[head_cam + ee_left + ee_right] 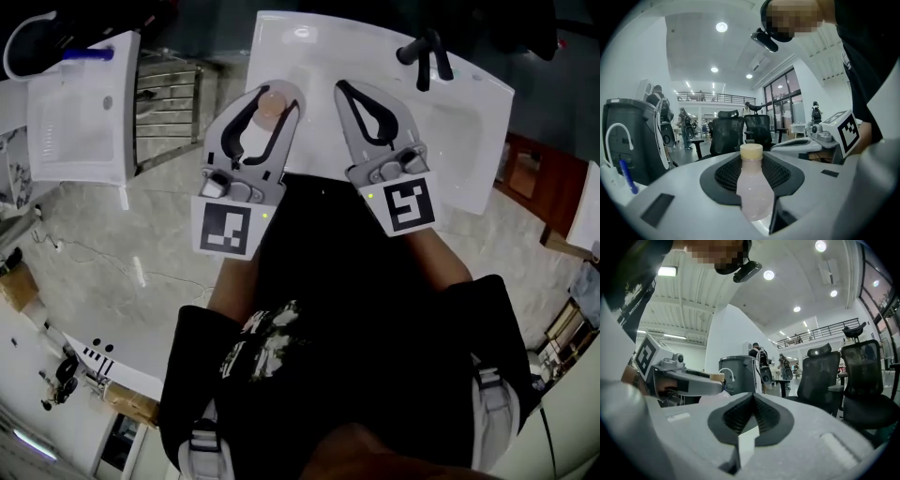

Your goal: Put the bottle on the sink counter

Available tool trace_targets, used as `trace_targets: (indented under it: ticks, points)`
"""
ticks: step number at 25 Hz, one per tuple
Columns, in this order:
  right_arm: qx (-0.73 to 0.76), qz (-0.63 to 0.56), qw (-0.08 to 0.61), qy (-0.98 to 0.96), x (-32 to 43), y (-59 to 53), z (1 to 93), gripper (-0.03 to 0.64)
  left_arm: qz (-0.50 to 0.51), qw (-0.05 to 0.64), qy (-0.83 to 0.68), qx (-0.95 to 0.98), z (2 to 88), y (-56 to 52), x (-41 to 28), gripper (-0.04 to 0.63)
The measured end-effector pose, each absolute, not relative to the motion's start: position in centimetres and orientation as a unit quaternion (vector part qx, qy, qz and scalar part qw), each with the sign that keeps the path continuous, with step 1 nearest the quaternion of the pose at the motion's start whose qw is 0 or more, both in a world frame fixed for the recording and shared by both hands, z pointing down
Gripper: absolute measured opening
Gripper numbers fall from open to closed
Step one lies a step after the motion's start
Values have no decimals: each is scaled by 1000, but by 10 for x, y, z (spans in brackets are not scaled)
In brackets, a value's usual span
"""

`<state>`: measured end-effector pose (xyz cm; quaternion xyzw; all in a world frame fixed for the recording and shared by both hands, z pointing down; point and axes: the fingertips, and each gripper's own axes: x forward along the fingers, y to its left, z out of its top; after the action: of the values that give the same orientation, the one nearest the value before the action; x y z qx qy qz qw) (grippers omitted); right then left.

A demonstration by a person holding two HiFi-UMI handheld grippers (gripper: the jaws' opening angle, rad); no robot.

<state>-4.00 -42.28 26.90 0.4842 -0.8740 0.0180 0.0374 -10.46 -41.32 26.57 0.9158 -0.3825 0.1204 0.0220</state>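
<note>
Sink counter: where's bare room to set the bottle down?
Bare white surface shows on the sink counter right of the right gripper, on the near side of the faucet, and along the far edge beyond the left gripper holding the bottle. It is crowded only around the faucet.

The right gripper (753, 398) holds its jaws closed together, with nothing between them. Beyond it stand black office chairs (820, 376) and a grey unit (738, 373).
</note>
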Motion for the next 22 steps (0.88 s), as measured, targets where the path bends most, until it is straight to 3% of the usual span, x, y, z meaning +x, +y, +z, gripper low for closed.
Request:
trace_targets:
  ticks: [22]
  points:
    - [513,78,89,-850,-64,-549,373,-5,145,47,-336,929,365,-559,-112,147]
